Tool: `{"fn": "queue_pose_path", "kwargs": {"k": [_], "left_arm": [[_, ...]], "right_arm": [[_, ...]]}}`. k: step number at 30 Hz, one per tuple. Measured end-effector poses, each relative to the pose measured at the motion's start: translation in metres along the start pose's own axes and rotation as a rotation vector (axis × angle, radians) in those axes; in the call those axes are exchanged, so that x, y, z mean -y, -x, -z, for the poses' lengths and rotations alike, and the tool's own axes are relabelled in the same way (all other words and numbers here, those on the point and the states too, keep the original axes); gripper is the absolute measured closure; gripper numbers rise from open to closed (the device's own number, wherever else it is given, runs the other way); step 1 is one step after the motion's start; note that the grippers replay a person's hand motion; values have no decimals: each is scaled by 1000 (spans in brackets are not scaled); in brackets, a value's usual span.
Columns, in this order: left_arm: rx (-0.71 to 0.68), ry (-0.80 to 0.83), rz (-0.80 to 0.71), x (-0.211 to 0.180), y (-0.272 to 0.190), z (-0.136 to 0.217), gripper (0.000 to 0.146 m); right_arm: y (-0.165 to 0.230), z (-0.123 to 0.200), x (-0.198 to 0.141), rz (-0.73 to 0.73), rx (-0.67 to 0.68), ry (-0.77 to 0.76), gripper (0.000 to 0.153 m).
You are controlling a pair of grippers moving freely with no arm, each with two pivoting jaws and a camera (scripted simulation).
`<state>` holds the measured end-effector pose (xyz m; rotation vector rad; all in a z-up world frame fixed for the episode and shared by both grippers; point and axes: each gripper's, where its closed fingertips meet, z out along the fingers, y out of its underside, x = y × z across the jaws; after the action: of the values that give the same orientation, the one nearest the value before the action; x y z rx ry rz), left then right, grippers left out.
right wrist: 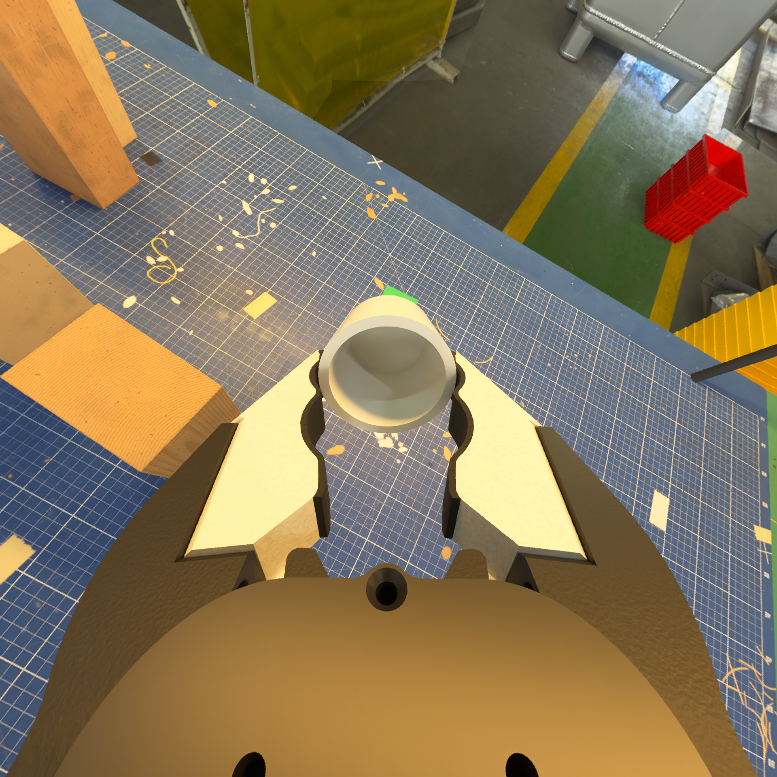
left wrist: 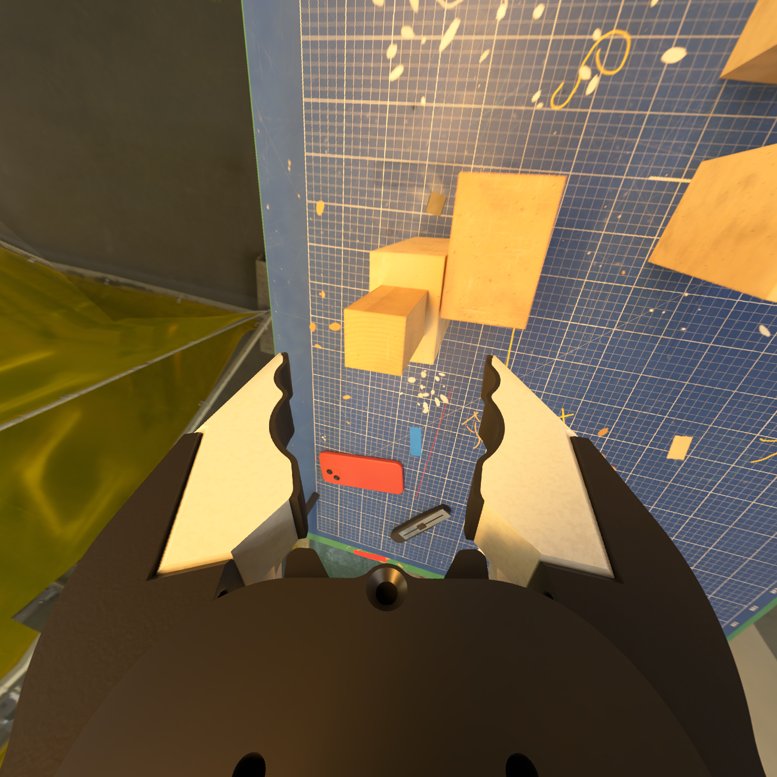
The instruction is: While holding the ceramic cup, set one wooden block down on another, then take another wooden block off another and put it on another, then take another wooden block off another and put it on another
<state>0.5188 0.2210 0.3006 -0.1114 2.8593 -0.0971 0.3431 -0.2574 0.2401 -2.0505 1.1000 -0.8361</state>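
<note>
Your right gripper (right wrist: 387,378) clamps the cup (right wrist: 387,374) off the mat (right wrist: 546,462), freeing your left gripper (left wrist: 387,370), wide open and empty, for the blocks (left wrist: 384,328).

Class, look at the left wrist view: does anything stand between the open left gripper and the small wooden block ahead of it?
Nothing visible does. The left gripper is open and empty, and only bare mat shows between its fingertips and the small block.
</note>
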Motion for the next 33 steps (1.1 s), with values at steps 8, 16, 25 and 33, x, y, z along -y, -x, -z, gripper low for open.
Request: {"fn": "queue_pose_path", "kwargs": {"k": [8, 16, 25, 33], "left_arm": [[-126, 108, -17, -21, 0, -50, 56], [-123, 124, 5, -25, 8, -60, 103], [63, 83, 169, -17, -3, 32, 103], [-24, -97, 73, 110, -104, 69, 103]], "right_arm": [[0, 0, 0, 0, -1, 2, 95], [0, 0, 0, -3, 1, 1, 95], [2, 4, 3, 25, 2, -34, 95], [-35, 26, -27, 7, -104, 8, 95]]}}
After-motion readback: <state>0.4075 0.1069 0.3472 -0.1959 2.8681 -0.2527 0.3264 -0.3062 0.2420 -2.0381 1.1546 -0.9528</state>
